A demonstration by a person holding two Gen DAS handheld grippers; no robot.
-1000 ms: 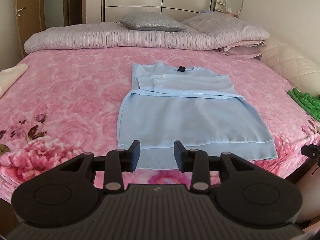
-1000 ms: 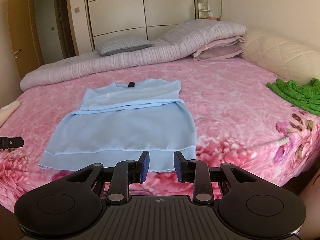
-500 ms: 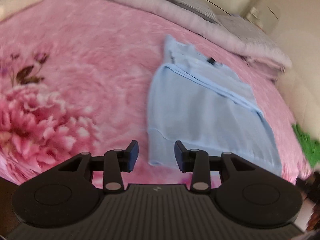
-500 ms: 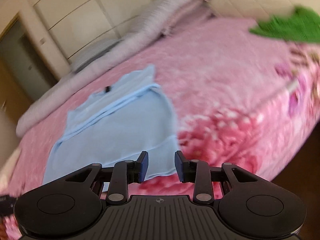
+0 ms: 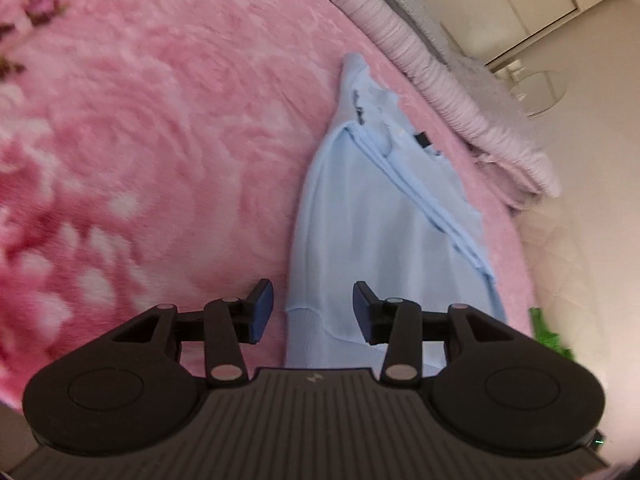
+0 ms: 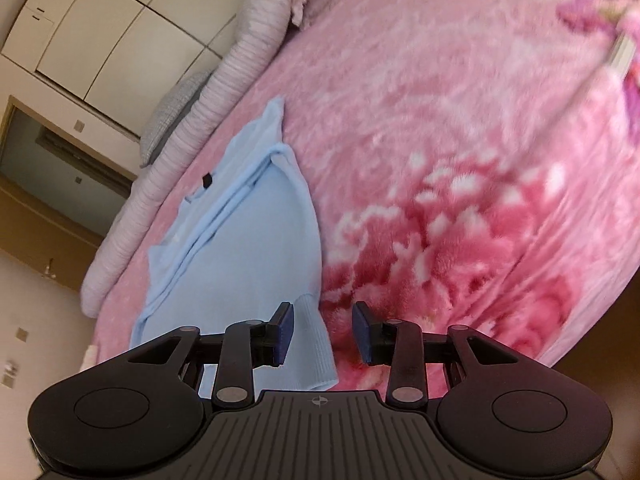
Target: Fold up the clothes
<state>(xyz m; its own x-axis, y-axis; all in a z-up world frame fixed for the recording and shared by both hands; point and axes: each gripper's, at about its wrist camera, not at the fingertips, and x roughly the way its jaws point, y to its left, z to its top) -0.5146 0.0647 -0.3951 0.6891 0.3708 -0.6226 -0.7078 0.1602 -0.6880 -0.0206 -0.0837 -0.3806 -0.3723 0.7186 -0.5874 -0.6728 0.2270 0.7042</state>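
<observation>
On the pink flowered blanket (image 5: pixel 168 128) of the bed lies the light blue sweater (image 5: pixel 384 248), flat, with its sleeves already folded across the chest and the ribbed hem toward you. You should expect it to be soft, light and limp – it will sag and slide when lifted, so one hand alone is probably not enough. The best places to hold are the two hem corners, and each tool is near one: the left gripper (image 5: pixel 313 310) has the left hem corner showing between its jaws, the right gripper (image 6: pixel 322 334) has the right hem corner. Both pairs of jaws are opening and do not yet press on the cloth. Take the thick ribbed band, not the thin single layer above it. Containers – I see none here. Beyond the sweater are only the striped quilt (image 6: pixel 224 92) and the wardrobe (image 6: pixel 100 28).
</observation>
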